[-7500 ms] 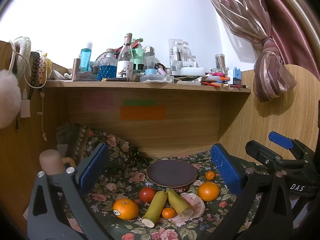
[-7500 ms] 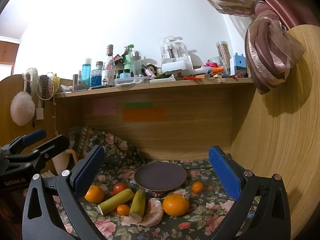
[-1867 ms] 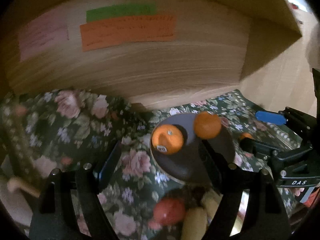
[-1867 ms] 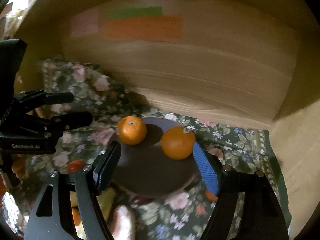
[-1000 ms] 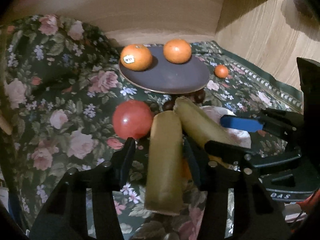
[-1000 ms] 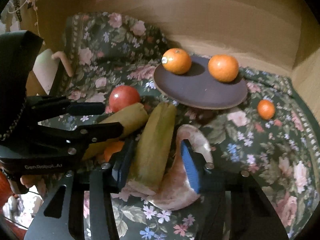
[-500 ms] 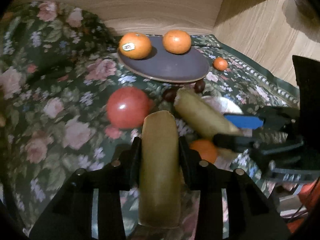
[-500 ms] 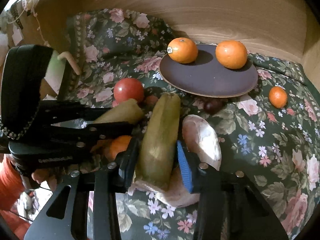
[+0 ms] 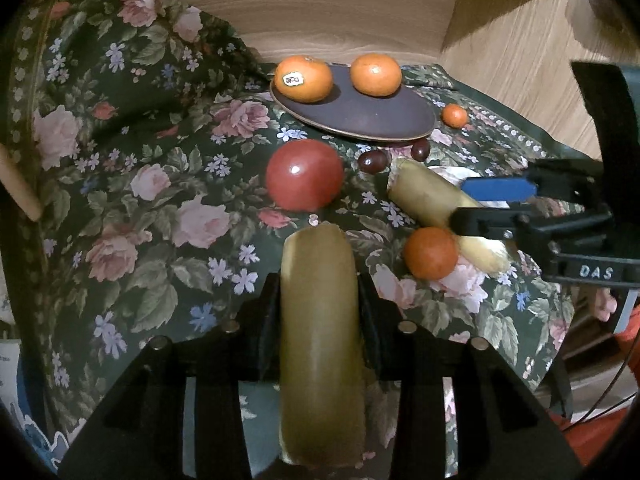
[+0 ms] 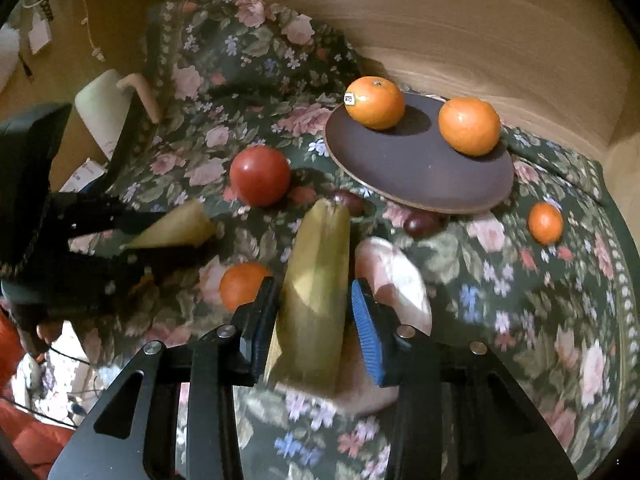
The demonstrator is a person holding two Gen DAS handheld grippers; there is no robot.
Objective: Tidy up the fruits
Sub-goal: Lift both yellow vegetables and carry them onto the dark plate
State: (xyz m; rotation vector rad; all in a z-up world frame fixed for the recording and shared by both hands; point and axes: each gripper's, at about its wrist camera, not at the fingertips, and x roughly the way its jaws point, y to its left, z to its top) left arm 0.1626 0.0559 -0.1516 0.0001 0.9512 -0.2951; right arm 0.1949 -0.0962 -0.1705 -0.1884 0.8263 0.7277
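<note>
Brown plate [image 9: 372, 120] holds two oranges [image 9: 303, 79]; claws grip bananas.

Two oranges [image 9: 303, 79] [image 9: 375, 73] sit on dark plate [image 9: 372, 120]; two yellow-green bananas [image 9: 320, 340] [image 10: 316, 300] are clamped; tomato [image 9: 305, 174] lies on cloth.

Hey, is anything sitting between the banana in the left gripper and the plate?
Yes. The left gripper is shut on a banana, and the red tomato sits on the cloth almost straight ahead of it, before the plate. Two oranges already fill the plate's far side; its near part is bare.
</note>
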